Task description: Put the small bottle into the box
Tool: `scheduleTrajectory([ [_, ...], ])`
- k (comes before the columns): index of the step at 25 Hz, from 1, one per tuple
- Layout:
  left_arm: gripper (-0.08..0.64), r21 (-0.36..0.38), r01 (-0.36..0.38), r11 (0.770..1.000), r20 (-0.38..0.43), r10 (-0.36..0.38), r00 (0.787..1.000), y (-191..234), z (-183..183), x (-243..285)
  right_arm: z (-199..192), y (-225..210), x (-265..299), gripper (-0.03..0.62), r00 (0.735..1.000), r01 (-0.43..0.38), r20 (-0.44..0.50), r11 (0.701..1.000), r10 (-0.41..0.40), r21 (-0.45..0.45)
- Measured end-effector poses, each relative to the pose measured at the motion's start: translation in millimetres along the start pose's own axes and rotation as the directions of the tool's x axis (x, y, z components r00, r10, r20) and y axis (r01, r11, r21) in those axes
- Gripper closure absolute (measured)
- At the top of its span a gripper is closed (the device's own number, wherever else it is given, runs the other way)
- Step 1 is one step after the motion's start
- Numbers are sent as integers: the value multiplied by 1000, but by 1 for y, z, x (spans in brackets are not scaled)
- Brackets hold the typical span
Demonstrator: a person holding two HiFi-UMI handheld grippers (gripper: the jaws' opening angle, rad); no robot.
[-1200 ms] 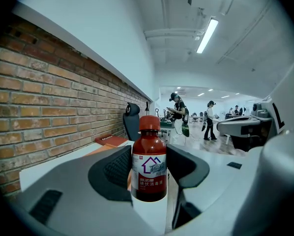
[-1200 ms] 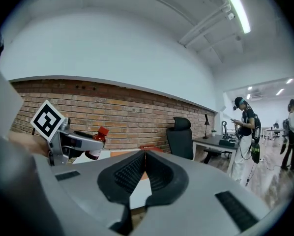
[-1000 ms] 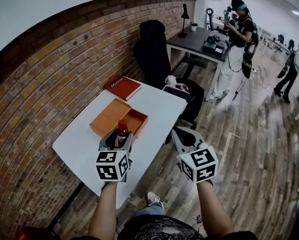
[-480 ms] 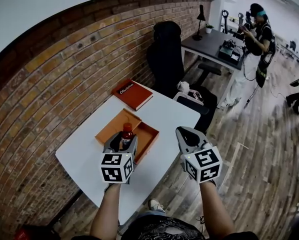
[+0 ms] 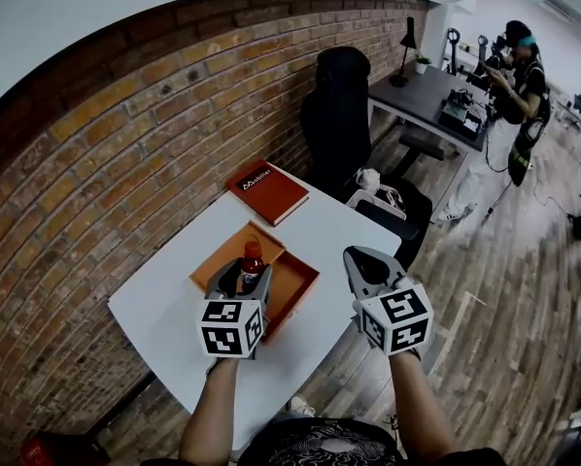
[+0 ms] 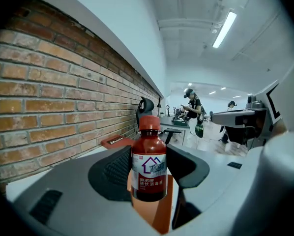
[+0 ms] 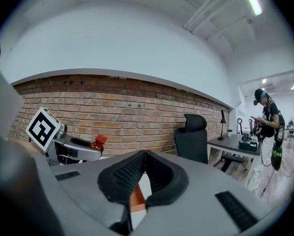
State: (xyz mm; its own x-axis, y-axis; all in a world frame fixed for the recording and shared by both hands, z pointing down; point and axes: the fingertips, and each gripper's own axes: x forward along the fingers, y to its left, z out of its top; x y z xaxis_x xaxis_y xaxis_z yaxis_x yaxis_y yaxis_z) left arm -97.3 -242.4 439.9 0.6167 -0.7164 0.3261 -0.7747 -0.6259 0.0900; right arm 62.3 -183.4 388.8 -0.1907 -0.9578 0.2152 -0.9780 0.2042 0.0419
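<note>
While right gripper (image 7: 144,154) sits closed, left gripper (image 5: 244,276) clamps the small bottle (image 6: 148,167)

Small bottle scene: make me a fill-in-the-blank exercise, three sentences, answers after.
The left gripper holds the small bottle, while the right gripper, fingers shut, holds ____.
The open box on the table is coloured ____.
The red book lies beside the ____ wall.
Missing words: nothing; orange; brick.

White table (image 5: 341,223) — orange box (image 5: 296,282), red book (image 5: 268,190)
</note>
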Motion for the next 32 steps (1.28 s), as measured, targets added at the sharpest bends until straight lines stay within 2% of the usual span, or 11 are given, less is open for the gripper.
scheduleTrajectory([
  [10,327,3,-43,999,6,43,999,6,5,10,4,-9,26,571,999,-49,22,999,49,-2],
  [17,327,0,-145,989,-2,145,989,15,5,21,5,-18,58,571,986,-163,42,987,163,-11],
  [26,327,-59,-331,942,-13,331,943,22,16,32,15,-25,104,571,924,-379,28,924,381,-55],
  [32,327,-82,-418,905,-34,417,908,19,17,36,23,-29,125,571,877,-478,20,875,481,-73],
])
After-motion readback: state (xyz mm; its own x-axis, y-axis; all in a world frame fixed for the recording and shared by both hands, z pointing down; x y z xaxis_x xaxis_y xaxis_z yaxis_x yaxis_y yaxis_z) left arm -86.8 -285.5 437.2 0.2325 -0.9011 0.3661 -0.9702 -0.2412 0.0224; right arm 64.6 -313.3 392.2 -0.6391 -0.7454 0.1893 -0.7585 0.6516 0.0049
